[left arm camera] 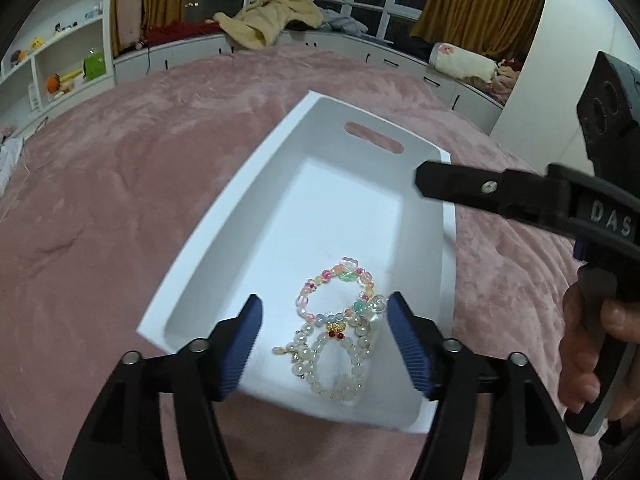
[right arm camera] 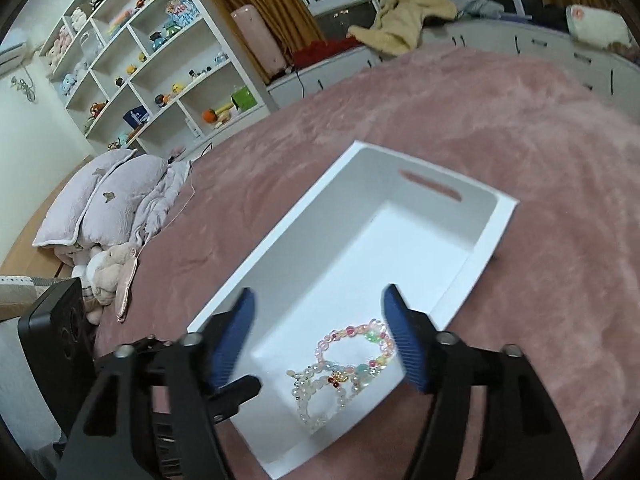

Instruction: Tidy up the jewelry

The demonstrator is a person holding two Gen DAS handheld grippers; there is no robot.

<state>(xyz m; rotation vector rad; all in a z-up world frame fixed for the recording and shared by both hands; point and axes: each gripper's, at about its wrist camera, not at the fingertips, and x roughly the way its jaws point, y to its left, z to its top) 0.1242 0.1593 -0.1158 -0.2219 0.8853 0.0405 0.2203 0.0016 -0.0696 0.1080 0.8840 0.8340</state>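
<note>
— On the pink bed (left arm camera: 120, 200), what is sitting at the middle?

— A white tray (left arm camera: 224, 248) is lying there, its handle slot pointing toward one o'clock. Toward six o'clock inside it, a colourful bead bracelet (left arm camera: 320, 284) is resting against a pale bead bracelet (left arm camera: 340, 364), the two touching.

— And the tools?

— The left tool (left arm camera: 324, 344) is hovering over the bracelets with its blue pads wide apart, gripping nothing. The right tool (right arm camera: 320, 340) is likewise gaping wide over the tray's near end, holding nothing.

— Anything beyond?

— At ten o'clock a white shelf unit (right arm camera: 132, 52) is standing.
</note>
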